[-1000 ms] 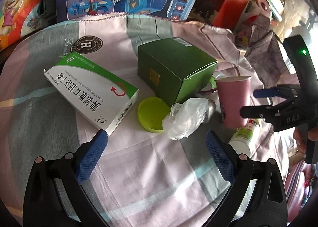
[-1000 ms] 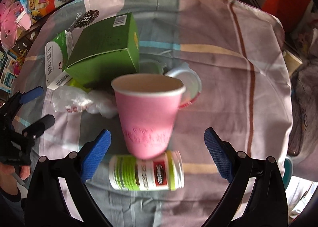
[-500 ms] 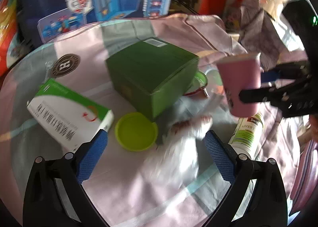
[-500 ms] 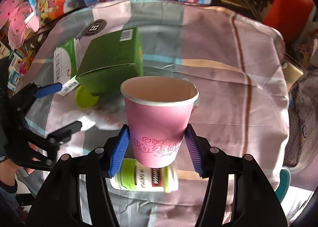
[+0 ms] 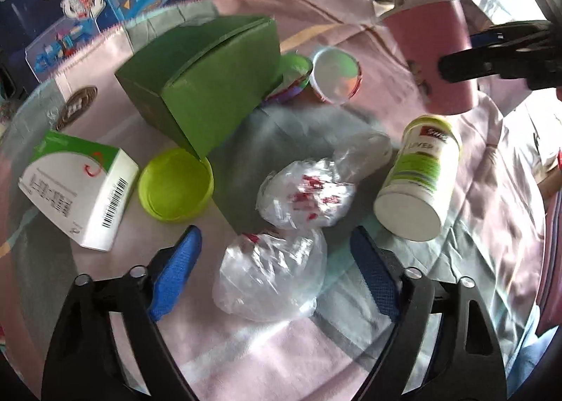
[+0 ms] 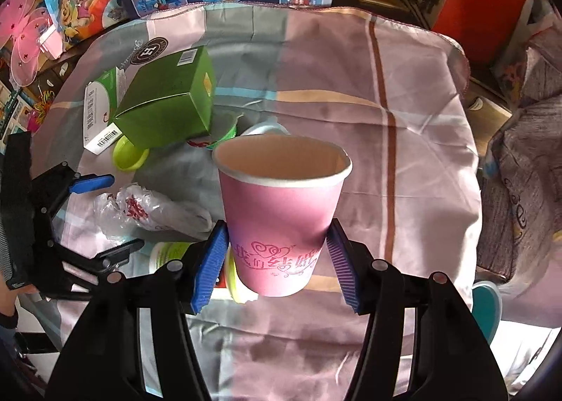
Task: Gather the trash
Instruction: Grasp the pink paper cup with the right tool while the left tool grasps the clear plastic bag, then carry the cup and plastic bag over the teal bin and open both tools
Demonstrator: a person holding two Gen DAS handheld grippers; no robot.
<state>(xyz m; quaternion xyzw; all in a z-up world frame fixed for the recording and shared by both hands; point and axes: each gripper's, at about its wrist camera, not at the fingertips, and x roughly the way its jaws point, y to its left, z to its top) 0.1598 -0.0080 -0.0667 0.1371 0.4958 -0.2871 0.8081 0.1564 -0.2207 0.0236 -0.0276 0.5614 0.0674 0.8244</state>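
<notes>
- Left wrist view: left gripper point(image 5: 274, 260) hangs over the crumpled plastic bag point(image 5: 281, 243), jaws apart and just been closing. The bag sits between the pads but neither blue pad presses on it yet.
- Same view: the bag lies on the cloth-covered table point(image 5: 404, 120), between the lime lid point(image 5: 175, 190) and the toppled white bottle point(image 5: 418, 176), with the green box point(image 5: 210, 84) just behind it.
- To grab it well, I'd judge: drop a little lower so the pads bracket the bulk of the bag, not a loose flap — thin film slips out easily. Keep the right-hand pad off the bottle.
- Right wrist view: right gripper point(image 6: 277, 253) is clamped on the pink paper cup point(image 6: 281, 211), pads on its lower wall, cup upright, mouth open, lifted clear of the table.
- Same view: the bag lies down-left of the cup, and the left gripper is beside it.
- The cup looks like the collector — hold it level and don't squeeze harder, since paper walls buckle. Bring the bag over the rim before letting go.
</notes>
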